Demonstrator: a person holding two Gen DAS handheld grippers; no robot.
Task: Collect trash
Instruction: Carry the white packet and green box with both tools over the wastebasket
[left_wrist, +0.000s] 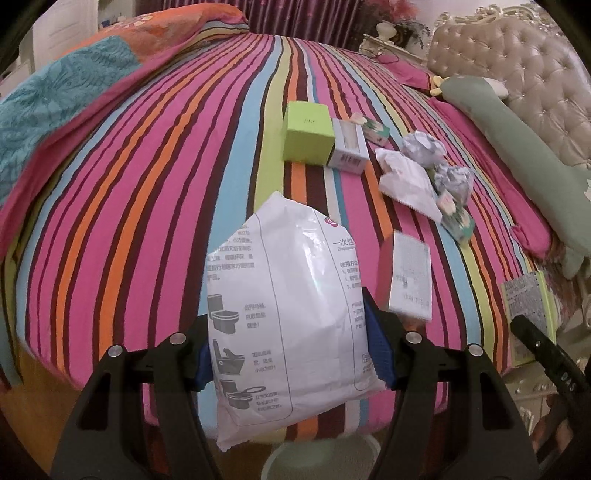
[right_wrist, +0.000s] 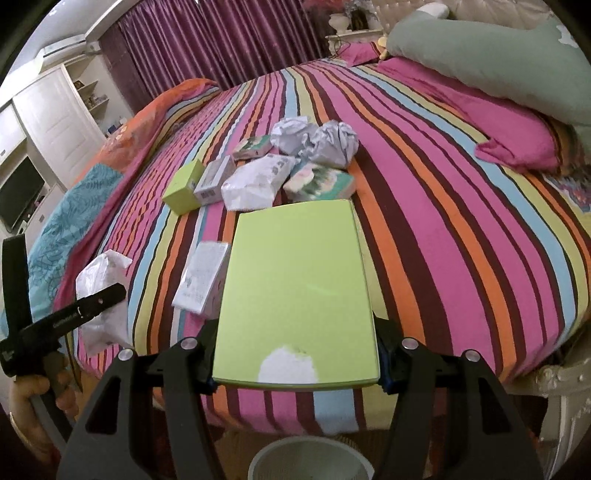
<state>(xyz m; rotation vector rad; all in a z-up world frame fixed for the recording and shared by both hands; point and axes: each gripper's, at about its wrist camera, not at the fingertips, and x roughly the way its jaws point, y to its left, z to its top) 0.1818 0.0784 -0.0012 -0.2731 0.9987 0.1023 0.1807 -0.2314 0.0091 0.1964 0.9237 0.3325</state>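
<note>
The left hand-held gripper (left_wrist: 291, 354) clamps a white packet (left_wrist: 288, 317); the right hand-held gripper (right_wrist: 297, 365) clamps a green box (right_wrist: 295, 295). Both hang over the striped bed (right_wrist: 443, 206), a bin (right_wrist: 310, 461) at 6 o'clock, more trash at 12.

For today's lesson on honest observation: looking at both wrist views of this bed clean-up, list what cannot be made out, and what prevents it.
- Bin: both views, cut off by the bottom edge; contents unseen.
- White packet in the left gripper: its front, turned away; small print blurred.
- Flat green box in the right gripper: underside hidden, bed behind it covered.
- Grey-white box: label motion-blurred, left view.
- Crumpled paper: any writing too small.
</note>
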